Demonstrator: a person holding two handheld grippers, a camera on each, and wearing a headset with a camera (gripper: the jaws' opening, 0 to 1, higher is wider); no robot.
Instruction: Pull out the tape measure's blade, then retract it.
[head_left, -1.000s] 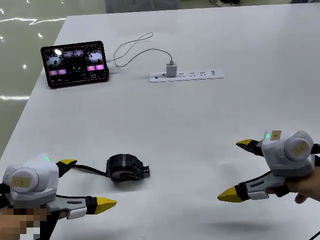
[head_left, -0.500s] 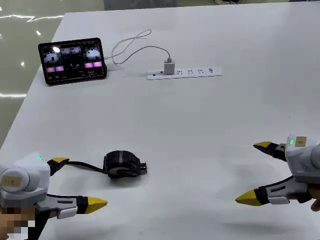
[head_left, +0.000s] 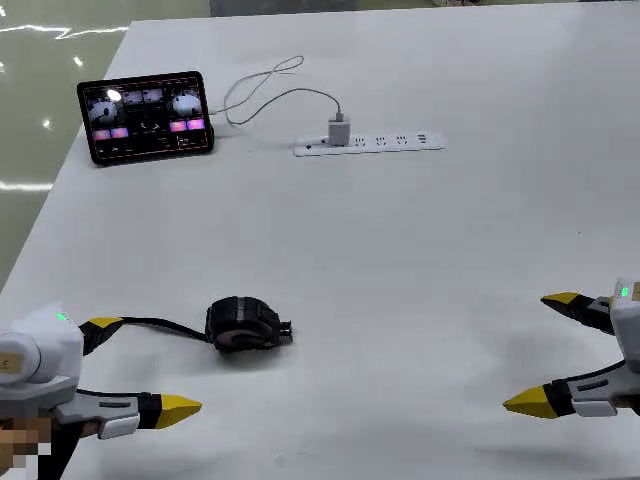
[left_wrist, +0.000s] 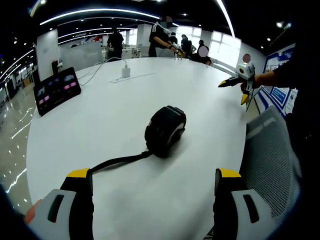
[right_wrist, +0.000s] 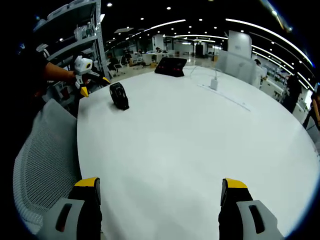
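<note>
On the white table (head_left: 400, 250), the round black tape measure (head_left: 243, 325) lay just ahead of the wide-spread left gripper (head_left: 145, 365), far from the equally wide right gripper (head_left: 540, 350).

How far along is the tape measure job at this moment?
Done: nothing that shows; the tape measure lies on the table with no blade out, its strap toward the left gripper. In hand: nothing; both grippers are open, the right gripper far off. Left: pull and retract, unless both are over already.
</note>
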